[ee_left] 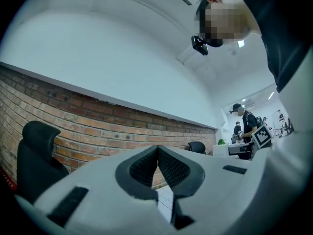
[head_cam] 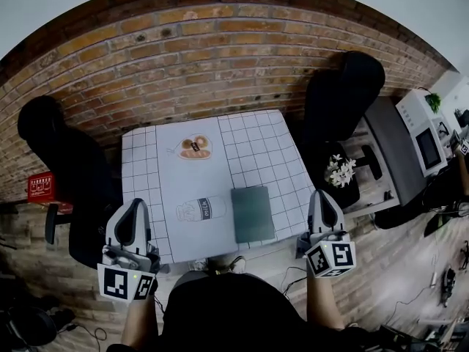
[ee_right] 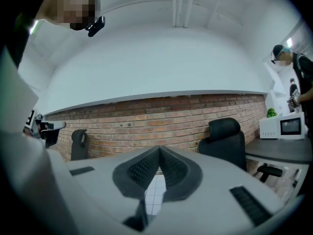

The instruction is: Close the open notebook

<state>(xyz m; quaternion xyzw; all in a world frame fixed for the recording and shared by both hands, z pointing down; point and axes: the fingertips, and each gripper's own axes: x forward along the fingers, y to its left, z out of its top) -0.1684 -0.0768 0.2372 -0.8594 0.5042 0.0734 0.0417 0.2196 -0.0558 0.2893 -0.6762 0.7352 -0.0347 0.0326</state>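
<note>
A dark green notebook [head_cam: 253, 213] lies closed and flat on the white gridded table [head_cam: 256, 149], near the front edge right of centre. My left gripper [head_cam: 135, 213] hangs off the table's front left corner, well apart from the notebook. In the left gripper view its jaws [ee_left: 157, 151] meet at the tips with nothing between them. My right gripper [head_cam: 322, 199] is held beside the table's front right corner, right of the notebook. Its jaws [ee_right: 159, 152] are shut and empty too. Both grippers point level toward the brick wall.
Printed on the table's mat are a plate of pretzels [head_cam: 194, 147] and a bottle [head_cam: 201, 210]. Black office chairs stand at the left [head_cam: 58, 152] and the back right [head_cam: 344, 94]. A side table with a microwave [head_cam: 421, 130] and white flowers [head_cam: 338, 171] stands at the right.
</note>
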